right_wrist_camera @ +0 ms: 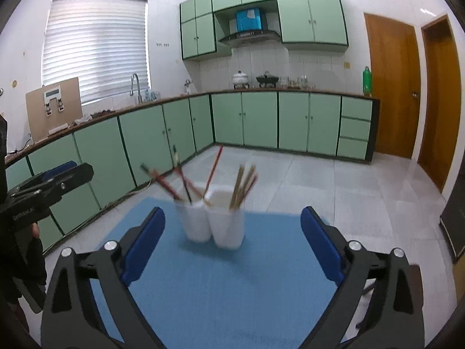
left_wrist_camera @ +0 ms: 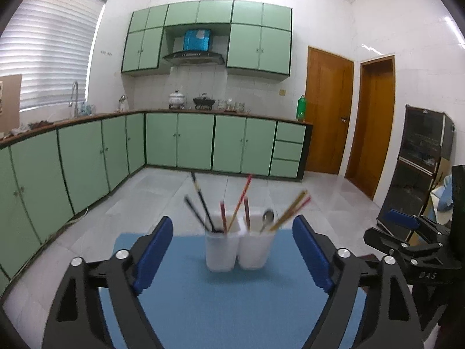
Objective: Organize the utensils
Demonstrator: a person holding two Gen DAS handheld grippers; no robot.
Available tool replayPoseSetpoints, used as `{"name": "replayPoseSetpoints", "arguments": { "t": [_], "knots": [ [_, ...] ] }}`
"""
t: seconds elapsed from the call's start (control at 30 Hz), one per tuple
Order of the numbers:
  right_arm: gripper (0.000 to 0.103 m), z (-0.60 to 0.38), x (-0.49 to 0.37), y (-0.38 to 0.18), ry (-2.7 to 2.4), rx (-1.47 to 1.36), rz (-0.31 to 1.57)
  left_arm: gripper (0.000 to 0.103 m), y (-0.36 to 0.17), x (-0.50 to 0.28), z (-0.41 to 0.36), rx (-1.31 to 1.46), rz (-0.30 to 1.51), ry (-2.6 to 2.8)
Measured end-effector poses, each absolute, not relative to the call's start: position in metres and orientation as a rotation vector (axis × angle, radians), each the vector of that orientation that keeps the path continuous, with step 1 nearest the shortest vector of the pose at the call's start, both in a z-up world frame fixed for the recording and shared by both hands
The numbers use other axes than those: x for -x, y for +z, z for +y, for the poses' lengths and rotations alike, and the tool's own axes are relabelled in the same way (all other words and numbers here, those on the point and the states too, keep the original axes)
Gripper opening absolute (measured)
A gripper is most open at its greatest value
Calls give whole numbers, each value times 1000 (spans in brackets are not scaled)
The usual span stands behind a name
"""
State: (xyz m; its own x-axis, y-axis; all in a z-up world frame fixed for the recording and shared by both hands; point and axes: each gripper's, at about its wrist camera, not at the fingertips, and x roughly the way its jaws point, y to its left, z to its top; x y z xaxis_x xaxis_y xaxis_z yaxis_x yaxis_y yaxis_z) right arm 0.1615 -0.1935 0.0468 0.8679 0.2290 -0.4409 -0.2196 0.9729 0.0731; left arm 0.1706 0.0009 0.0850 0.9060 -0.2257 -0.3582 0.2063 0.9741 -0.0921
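Observation:
Two white plastic holder cups stand side by side on a blue mat [left_wrist_camera: 203, 305]. The left cup [left_wrist_camera: 221, 250] holds dark and red chopsticks [left_wrist_camera: 200, 206]. The right cup [left_wrist_camera: 255, 248] holds a metal spoon [left_wrist_camera: 266, 218] and yellowish chopsticks [left_wrist_camera: 290, 210]. My left gripper [left_wrist_camera: 232, 250] is open and empty, short of the cups. In the right wrist view the cups [right_wrist_camera: 215, 222] stand ahead with chopsticks [right_wrist_camera: 244, 183] sticking up. My right gripper [right_wrist_camera: 232, 241] is open and empty, short of them. The right gripper also shows at the right in the left wrist view [left_wrist_camera: 407, 232].
The mat [right_wrist_camera: 218, 290] lies on a table above a tiled floor. Green kitchen cabinets [left_wrist_camera: 180, 139] run along the back and left. Wooden doors [left_wrist_camera: 328, 110] stand at the right. A black rack [left_wrist_camera: 424, 157] stands at the far right. The left gripper shows at the left edge in the right wrist view [right_wrist_camera: 49, 183].

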Motion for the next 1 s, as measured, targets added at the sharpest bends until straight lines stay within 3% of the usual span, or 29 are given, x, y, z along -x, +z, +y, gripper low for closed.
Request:
{"name": "replayPoseSetpoints", "arguments": {
  "t": [0.2,1.0],
  "knots": [
    [97,-183,-129,30,258,-31,503,96,66,-136,-4,19,416,-208],
    [97,-164,-62,38,313,13,466,97,57,-54,-9,-8,398,-194]
  ]
}}
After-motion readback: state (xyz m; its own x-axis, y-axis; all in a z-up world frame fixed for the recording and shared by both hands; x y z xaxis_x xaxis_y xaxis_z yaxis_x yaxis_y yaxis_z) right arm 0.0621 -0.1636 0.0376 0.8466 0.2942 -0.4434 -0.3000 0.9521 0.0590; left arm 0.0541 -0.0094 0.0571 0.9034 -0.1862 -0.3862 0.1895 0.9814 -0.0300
